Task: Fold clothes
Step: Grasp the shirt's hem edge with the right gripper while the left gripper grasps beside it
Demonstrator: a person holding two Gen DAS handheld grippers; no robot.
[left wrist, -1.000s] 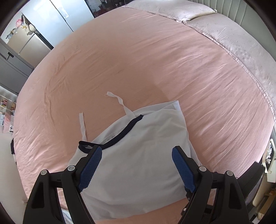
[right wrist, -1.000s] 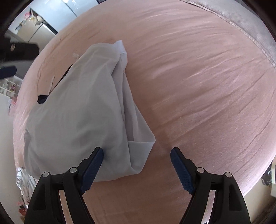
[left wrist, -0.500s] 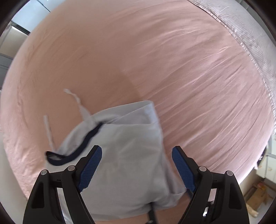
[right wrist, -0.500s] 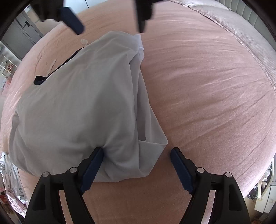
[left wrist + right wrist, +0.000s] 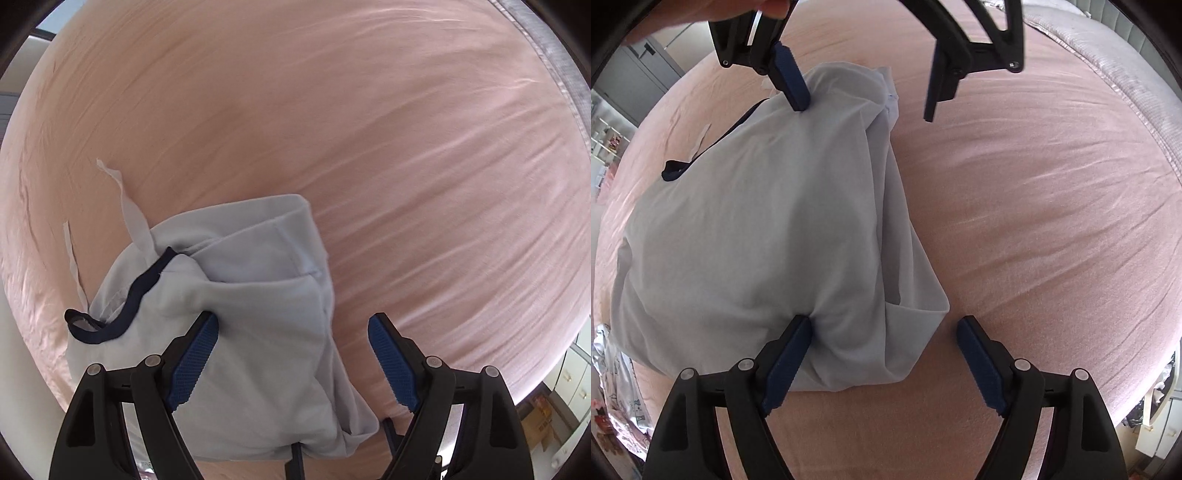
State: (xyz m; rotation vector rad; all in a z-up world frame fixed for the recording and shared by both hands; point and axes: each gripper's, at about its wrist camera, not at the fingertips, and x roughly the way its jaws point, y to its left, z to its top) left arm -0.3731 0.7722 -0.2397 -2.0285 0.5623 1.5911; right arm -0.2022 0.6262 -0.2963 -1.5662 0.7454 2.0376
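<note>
Pale-blue cotton garment [image 5: 768, 229] with navy trim is seen bunched on the pink bedsheet [image 5: 1034, 206]. Left claw [image 5: 864, 103] and right claw [image 5: 886, 362], both released, straddle its right edge; layers could be dragged apart, judged likely if only one is pinched.

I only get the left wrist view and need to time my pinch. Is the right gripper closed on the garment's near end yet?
Observer: No. The right gripper is open. One pad touches the pale garment, and the garment's near corner lies between its fingers.
Operator: My own fingers hide the near left part. Is it bunched?
Observer: It looks smooth there, spreading out close to the edge of the pink sheet.
Operator: And how does my gripper sit from that side?
Observer: The left gripper is open. One pad is on the far end of the fabric, and the other finger is over bare sheet.
</note>
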